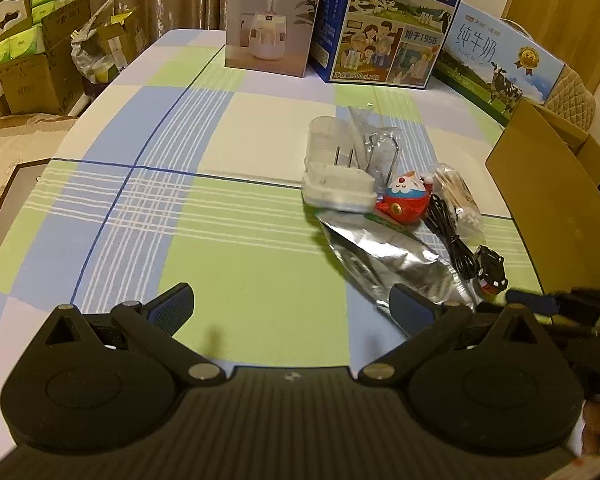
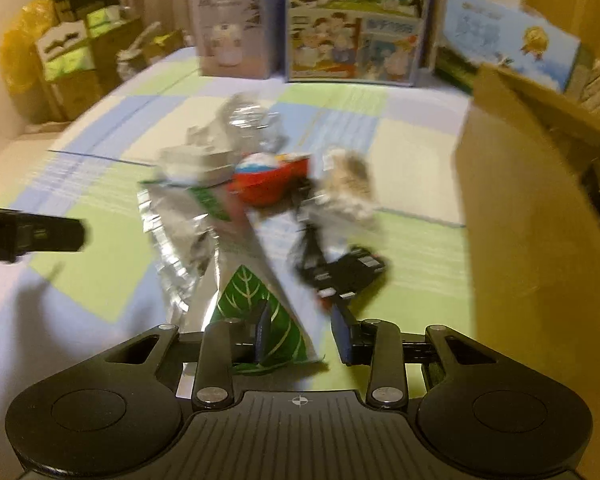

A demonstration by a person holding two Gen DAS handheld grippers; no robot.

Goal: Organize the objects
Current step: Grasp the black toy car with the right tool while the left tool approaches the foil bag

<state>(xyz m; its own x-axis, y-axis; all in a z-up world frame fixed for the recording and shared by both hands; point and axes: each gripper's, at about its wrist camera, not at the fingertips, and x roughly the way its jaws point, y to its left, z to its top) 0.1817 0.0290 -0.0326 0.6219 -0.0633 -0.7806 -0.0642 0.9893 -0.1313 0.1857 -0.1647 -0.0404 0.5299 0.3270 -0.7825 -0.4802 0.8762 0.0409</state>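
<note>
A pile of small items lies on the checked tablecloth: a silver foil bag (image 1: pixel 384 256) (image 2: pixel 204 240) with a green leaf print, a red toy figure (image 1: pixel 404 196) (image 2: pixel 268 180), a white plastic box (image 1: pixel 338 190), a black cable (image 1: pixel 448 232), a bag of cotton swabs (image 1: pixel 460 196) and a small black toy car (image 1: pixel 492 272) (image 2: pixel 352 272). My left gripper (image 1: pixel 292 304) hangs wide open just left of the foil bag, holding nothing. My right gripper (image 2: pixel 303 334) is open, with the bag's leaf-printed end lying between its fingers. The right wrist view is motion-blurred.
An open cardboard box (image 1: pixel 560 200) (image 2: pixel 520 220) stands at the right of the pile. A humidifier box (image 1: pixel 272 20) and two milk cartons (image 1: pixel 392 20) line the table's far edge. Stacked cartons (image 1: pixel 28 64) stand on the floor at left.
</note>
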